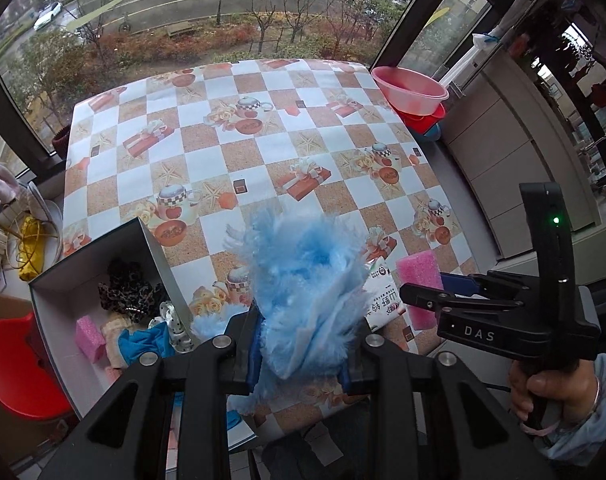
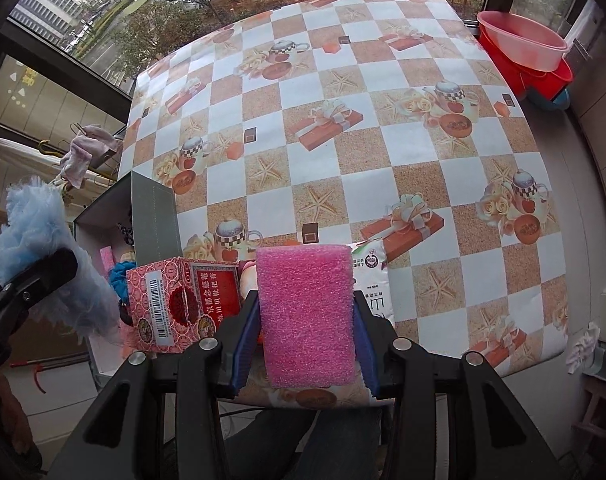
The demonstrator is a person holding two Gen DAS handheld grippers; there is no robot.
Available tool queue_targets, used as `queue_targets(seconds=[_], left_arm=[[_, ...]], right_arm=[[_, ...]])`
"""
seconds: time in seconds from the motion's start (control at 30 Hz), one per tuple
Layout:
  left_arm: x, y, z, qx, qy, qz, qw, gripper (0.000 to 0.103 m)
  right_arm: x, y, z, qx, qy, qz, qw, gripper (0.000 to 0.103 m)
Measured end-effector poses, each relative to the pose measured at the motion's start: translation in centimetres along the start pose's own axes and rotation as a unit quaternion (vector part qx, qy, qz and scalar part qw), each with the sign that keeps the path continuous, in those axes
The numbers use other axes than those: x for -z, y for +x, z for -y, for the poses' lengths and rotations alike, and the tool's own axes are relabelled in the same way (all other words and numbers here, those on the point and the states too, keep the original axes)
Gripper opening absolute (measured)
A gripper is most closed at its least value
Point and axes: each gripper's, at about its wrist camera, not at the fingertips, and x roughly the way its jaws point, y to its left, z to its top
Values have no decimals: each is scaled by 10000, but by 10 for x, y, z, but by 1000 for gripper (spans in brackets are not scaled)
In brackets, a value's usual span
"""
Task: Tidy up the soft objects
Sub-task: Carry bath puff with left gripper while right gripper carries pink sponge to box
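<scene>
1. Several soft things already lie in the open box (image 1: pixel 103 280) at the table's (image 1: pixel 263 120) left edge: a leopard scrunchie (image 1: pixel 129 292), a pink foam block (image 1: pixel 90 336), and blue cloth (image 1: pixel 143 342).
2. Our left gripper (image 1: pixel 303 344) is clamped on the blue fluffy duster (image 1: pixel 303 280), held just right of the box.
3. Our right gripper (image 2: pixel 305 344) is clamped on the pink sponge (image 2: pixel 307 312), above the near edge.
4. We judge both still need boxing; the white packet (image 2: pixel 375 280) also remains out.
</scene>
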Motion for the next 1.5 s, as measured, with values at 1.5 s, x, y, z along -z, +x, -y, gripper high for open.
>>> queue_targets(seconds=[1.5], left_arm=[[131, -22, -185, -539, -2427, 19, 9686, 31]], right_arm=[[20, 50, -238, -317, -2397, -739, 9675, 45]])
